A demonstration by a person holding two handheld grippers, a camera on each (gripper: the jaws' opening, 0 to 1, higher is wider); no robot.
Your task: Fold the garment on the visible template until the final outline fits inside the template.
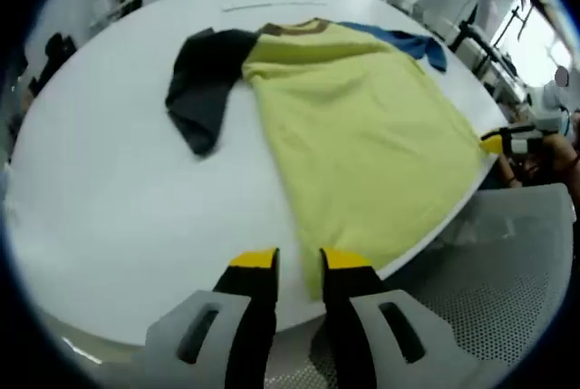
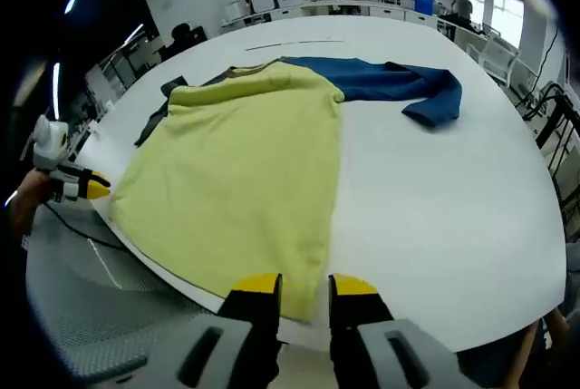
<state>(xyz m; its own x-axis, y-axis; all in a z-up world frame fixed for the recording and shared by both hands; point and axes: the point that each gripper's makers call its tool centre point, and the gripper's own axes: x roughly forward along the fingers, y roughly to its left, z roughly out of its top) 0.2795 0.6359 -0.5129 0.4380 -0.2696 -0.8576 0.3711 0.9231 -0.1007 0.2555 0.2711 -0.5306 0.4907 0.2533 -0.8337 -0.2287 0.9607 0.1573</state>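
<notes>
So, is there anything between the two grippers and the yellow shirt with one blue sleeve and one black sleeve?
Nothing visible. The yellow shirt lies flat on the white table, its hem at the near edge. The left gripper and the right gripper both hover open just before that hem.

Grey gripper (image 1: 299, 267) bodies, black jaws, yellow tips

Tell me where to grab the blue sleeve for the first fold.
Judging from its pose, take the blue sleeve at its outer cuff end, where the fabric doubles back and lies free on the white table. Come in with the right gripper from the bare table side; the yellow body covers the shoulder end, so that end offers no clean edge.
</notes>
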